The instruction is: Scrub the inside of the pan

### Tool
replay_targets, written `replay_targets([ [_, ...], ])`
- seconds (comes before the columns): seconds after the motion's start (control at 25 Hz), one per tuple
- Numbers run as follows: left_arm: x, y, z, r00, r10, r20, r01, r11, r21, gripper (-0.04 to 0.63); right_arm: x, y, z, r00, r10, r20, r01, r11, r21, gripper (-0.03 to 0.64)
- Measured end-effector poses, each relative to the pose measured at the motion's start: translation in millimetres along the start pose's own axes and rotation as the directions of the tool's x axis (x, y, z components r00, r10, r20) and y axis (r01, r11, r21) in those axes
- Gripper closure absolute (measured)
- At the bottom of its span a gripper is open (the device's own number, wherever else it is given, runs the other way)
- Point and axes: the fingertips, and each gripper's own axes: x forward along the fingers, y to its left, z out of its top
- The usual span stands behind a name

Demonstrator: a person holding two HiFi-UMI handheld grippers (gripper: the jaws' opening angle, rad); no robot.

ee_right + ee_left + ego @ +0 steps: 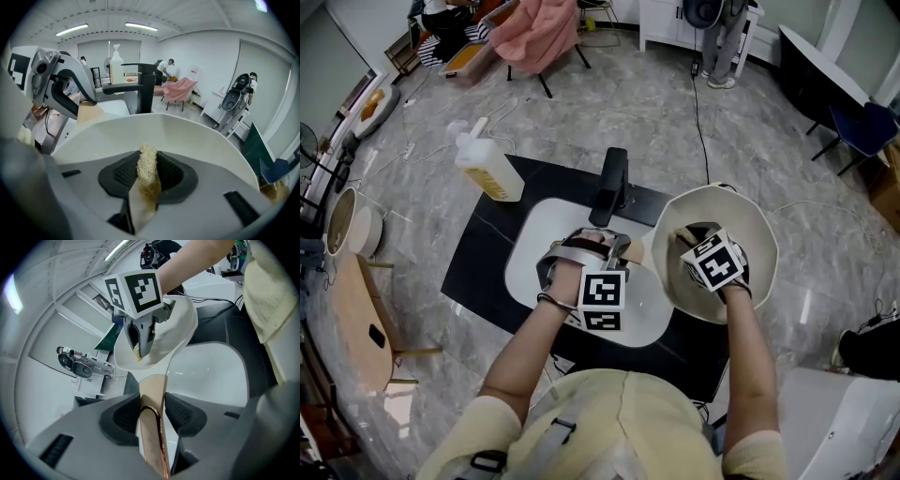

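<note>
Nearest, the left tongs (152, 414) are closed on the pan's copper-coloured handle (153, 392), which is pinched between both pads. The right tongs (149, 174) are clamped on a straw-coloured scrubber (147, 164), whose fibrous end is pointed into the bowl of the pan (187, 136).

In the head view the pan (752, 223) is seen just to the right of the sink (534, 234), over the dark bench (478, 267), with the right tongs (698, 246) lowered inside its rim. Whether the pan is rested on the bench or held slightly raised cannot be told.

The scrubbing is judged to be under way rather than finished: the scrubber is held inside the pan, but contact with the wall is not clearly shown. No suds, water or dirt are visible on the pale inner surface, so the share already cleaned cannot be read. The rest of the wall and the floor of the pan are probably left to be covered.

Behind the sink a black tap (614, 183) is mounted, and further left a soap bottle (487, 169) is stood at the bench's corner.
</note>
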Motion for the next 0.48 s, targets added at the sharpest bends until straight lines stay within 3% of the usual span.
replay_targets([
  [0.16, 1, -1, -1, 1.000, 0.000, -0.003, 0.000, 1.000, 0.000, 0.430, -5, -15, -10, 0.999, -0.051, -0.013, 0.051, 0.999, -0.001, 0.506],
  [0.36, 0, 0, 0, 1.000, -0.003, -0.003, 0.003, 1.000, 0.002, 0.430, -5, -28, -27, 0.989, -0.124, -0.079, 0.113, 0.985, -0.130, 0.506],
  [0.48, 0, 0, -1, 1.000, -0.003, -0.002, 0.003, 1.000, 0.001, 0.430, -4, -21, -27, 0.991, -0.100, -0.086, 0.082, 0.979, -0.187, 0.506],
])
